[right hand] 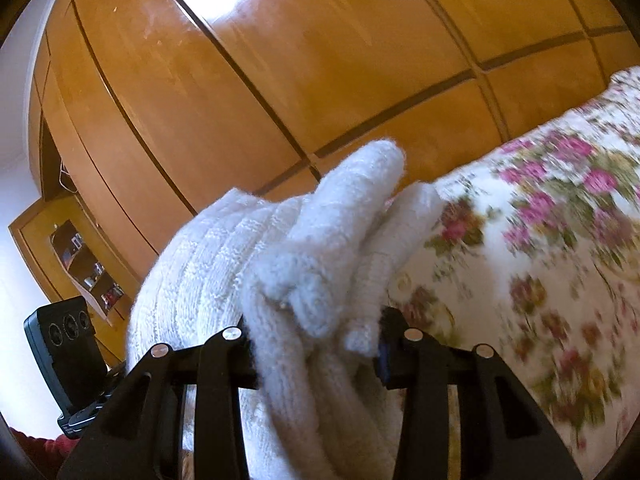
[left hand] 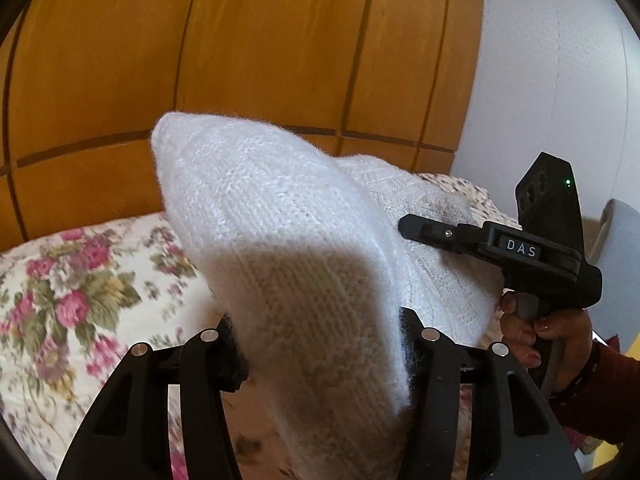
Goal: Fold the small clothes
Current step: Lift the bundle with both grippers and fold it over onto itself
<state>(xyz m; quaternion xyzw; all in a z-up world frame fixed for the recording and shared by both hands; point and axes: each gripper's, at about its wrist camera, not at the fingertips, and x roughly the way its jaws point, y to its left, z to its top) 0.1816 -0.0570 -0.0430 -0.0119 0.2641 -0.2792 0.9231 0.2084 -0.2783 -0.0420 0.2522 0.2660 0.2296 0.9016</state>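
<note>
White knit garment held aloft between both grippers, above the bed.

Left gripper [left hand: 320, 344] and right gripper [right hand: 316, 340] each have their fingers clamped on bunched folds of the knit garment [left hand: 280, 216] over the floral bedspread [left hand: 80, 280]. Judged light, soft, limp and stretchy; hems or corners give the surest hold.

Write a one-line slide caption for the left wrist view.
Left gripper and right gripper both clamp a white knitted garment above a floral bedspread.
</note>
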